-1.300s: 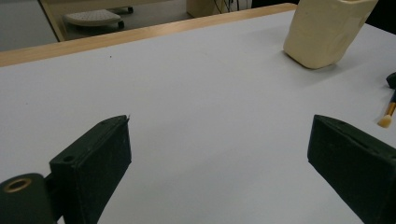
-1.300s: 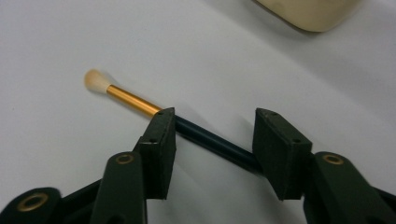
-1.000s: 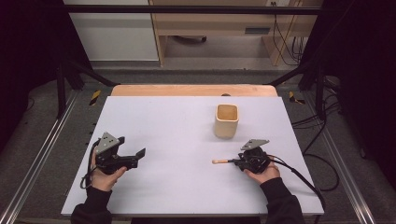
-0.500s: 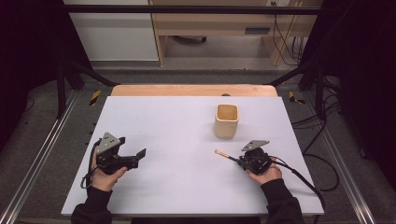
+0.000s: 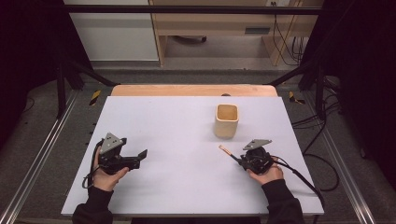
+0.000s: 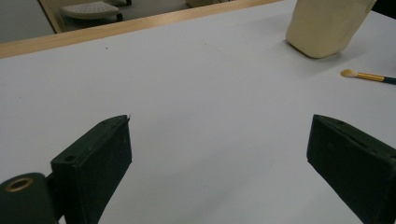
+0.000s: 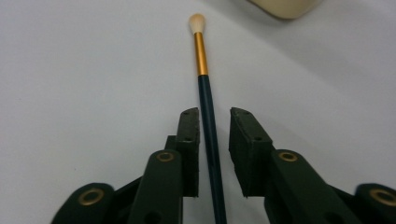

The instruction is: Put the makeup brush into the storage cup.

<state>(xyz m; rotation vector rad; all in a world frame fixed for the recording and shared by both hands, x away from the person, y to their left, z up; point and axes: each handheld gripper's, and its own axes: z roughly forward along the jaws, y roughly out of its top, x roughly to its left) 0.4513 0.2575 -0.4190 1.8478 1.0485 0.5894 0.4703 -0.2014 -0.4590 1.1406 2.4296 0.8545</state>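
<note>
**A:** Why do the right tongs [image 7: 214,116] point up the table [image 5: 163,121] like that?

**B:** They line up with the brush [image 7: 205,93]. Its dark handle runs lengthwise between the jaws, and the pale tip aims toward the cream cup [image 5: 227,120], which stands near it, a little way off.

**A:** Are they clamped on it?

**B:** I judge not quite. The handle lies against the left jaw, but a gap shows on the other side, so the tongs stand partly apart around it. Whether the brush rests on the table or is lifted, I cannot tell.

**A:** And the left tongs [image 5: 140,156]?

**B:** Wide apart with nothing between them, low over bare table well away from the cup. They look parked, leaving the right hand [image 5: 264,170] room to work.

**A:** So the cup is the goal?

**B:** Likely; it stands upright, mouth open, ready to take the brush.
</note>
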